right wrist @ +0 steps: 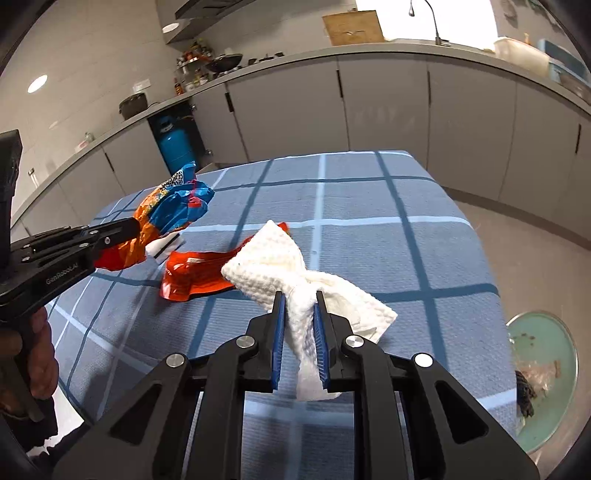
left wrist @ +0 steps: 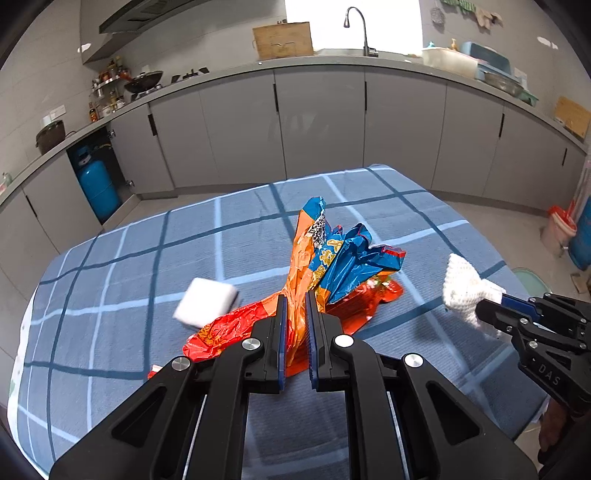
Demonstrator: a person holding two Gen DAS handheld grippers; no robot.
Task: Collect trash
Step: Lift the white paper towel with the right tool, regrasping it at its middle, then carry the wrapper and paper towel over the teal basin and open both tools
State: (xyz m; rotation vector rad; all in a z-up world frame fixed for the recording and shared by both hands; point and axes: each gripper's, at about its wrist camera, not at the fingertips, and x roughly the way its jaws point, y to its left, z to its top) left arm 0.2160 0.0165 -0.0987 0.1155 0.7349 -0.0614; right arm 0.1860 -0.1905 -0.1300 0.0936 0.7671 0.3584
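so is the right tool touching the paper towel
Touching. The right wrist view shows the right tool shut on the twisted middle of the paper towel, both blue pads pressed against it.

A home kitchen is showing here: grey cabinets [left wrist: 317, 122] are running across the upper frame under a counter, with a sink tap [left wrist: 360, 27] top centre, a wok [left wrist: 144, 79] upper left, and a blue gas cylinder [left wrist: 98, 188] at left.

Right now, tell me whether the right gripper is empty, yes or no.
No: in the right wrist view the right gripper is shut on a white paper towel, pinched between its blue pads above the checked tablecloth.
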